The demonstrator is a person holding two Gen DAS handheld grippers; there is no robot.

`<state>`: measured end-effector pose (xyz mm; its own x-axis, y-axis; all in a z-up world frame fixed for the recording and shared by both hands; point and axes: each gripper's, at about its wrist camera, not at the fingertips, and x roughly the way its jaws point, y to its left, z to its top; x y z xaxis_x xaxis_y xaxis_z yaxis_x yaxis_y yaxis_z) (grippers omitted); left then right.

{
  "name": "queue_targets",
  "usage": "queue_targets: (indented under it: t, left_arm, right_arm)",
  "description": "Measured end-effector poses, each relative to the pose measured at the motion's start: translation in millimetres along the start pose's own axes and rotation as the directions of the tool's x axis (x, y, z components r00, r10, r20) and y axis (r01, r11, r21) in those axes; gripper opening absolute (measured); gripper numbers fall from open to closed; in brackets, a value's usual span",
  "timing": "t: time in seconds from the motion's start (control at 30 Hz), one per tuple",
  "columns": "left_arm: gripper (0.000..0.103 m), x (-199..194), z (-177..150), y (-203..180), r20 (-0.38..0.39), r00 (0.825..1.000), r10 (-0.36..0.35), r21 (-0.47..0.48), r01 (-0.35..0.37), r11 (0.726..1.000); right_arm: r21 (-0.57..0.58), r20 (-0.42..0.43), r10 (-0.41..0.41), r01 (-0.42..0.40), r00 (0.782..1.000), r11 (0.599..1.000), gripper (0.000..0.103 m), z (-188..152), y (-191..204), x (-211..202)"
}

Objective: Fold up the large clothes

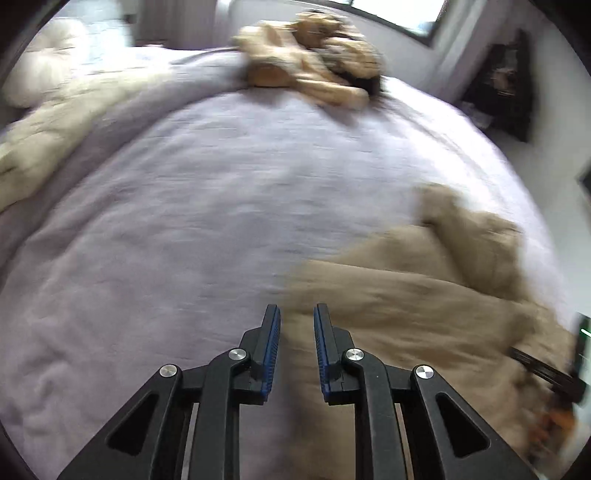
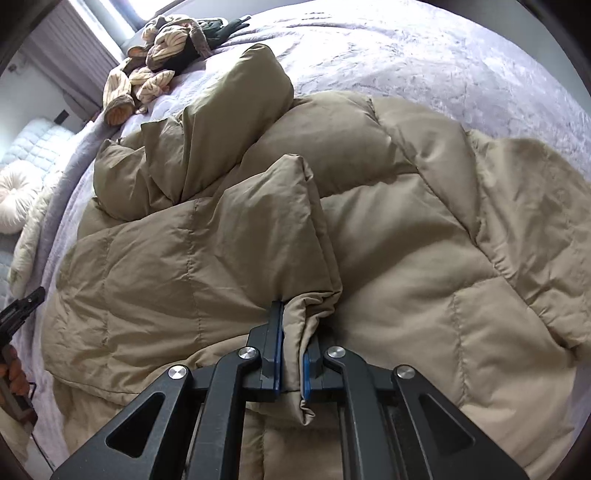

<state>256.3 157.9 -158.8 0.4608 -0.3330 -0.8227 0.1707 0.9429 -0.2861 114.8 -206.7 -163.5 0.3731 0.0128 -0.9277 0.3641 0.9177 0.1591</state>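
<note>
A tan quilted puffer jacket lies spread on the lilac bedspread. My right gripper is shut on a folded sleeve end of the jacket, lifted over its body. In the blurred left wrist view the jacket lies to the right. My left gripper is open and empty, just above the bedspread at the jacket's left edge. The left gripper's tip also shows at the left edge of the right wrist view.
A heap of striped cream and dark clothes lies at the far side of the bed, also in the right wrist view. A cream blanket and round white cushion lie by the bed's edge. A window is behind.
</note>
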Motion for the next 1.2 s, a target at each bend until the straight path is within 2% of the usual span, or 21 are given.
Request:
queue_targets:
  t: [0.03,0.07,0.13,0.17,0.2,0.3,0.43,0.5,0.67,0.73,0.83,0.93,1.03,1.2]
  left_arm:
    - [0.02,1.8,-2.2,-8.1,-0.018,0.999,-0.041,0.022,0.041,0.999]
    - [0.02,4.2,-8.7,-17.8,-0.04,0.998,-0.048,0.053,0.05,0.997]
    - [0.02,14.9,-28.5,-32.7,-0.064,0.997,0.05,0.147,-0.041,0.988]
    - [0.02,25.9,-42.5,-35.7,-0.076,0.989,0.123,0.198,-0.106,0.974]
    - [0.02,33.0,-52.1,-36.2,-0.087,0.985,0.15,0.218,-0.128,0.968]
    - [0.02,44.3,-70.6,-37.0,-0.066,0.982,0.178,0.238,-0.158,0.958]
    - [0.02,47.3,-68.0,-35.5,-0.068,0.98,0.188,0.207,-0.17,0.963]
    - [0.02,50.2,-67.1,-35.5,-0.07,0.979,0.189,0.2,-0.172,0.965]
    - [0.02,46.5,-65.4,-42.0,-0.074,0.971,0.226,0.203,-0.207,0.957]
    - [0.02,39.3,-61.2,-46.6,-0.071,0.966,0.247,0.204,-0.228,0.952]
    - [0.02,18.8,-56.5,-62.1,-0.042,0.969,0.242,0.217,-0.227,0.949]
    - [0.02,-2.5,-54.8,-87.5,-0.026,0.979,0.203,0.233,-0.192,0.953]
    - [0.02,-11.8,-62.0,-116.2,-0.056,0.988,0.141,0.22,-0.125,0.968]
    - [0.02,-6.2,-83.2,-171.5,-0.107,0.992,0.063,0.225,-0.037,0.974]
  right_arm:
    - [0.0,-0.001,0.001,-0.001,1.0,1.0,0.008,-1.9,-1.0,0.4]
    - [-0.001,-0.001,0.001,-0.001,1.0,1.0,0.008,-1.6,1.2,1.6]
    - [-0.001,-0.001,0.004,-0.004,1.0,1.0,0.008,-2.6,4.3,3.2]
    - [-0.002,0.002,0.001,-0.001,1.0,1.0,0.008,-1.9,6.3,4.7]
    - [-0.004,0.004,-0.001,0.001,1.0,1.0,0.008,-2.4,6.5,4.7]
    - [-0.019,0.009,0.009,-0.009,1.0,1.0,0.008,-2.6,5.6,5.4]
    - [-0.057,0.02,0.011,-0.01,1.0,0.998,0.011,-5.5,-1.1,-2.4]
    - [-0.054,0.032,-0.005,0.007,0.999,0.999,0.011,-8.7,-9.3,-11.5]
    - [-0.052,0.05,-0.105,0.108,0.993,0.993,0.011,-7.2,-24.1,-32.7]
    - [-0.02,0.044,-0.102,0.103,0.994,0.994,0.015,-7.9,-33.0,-43.2]
    - [0.024,0.051,-0.074,0.073,0.996,0.997,0.016,-13.2,-42.6,-60.3]
    - [0.057,0.065,-0.055,0.051,0.996,0.997,0.016,-23.7,-51.5,-77.8]
    - [0.1,0.055,-0.006,0.001,0.998,0.995,0.017,-38.2,-62.7,-90.2]
    - [0.161,0.033,0.038,-0.042,0.999,0.986,0.02,-57.9,-85.4,-102.7]
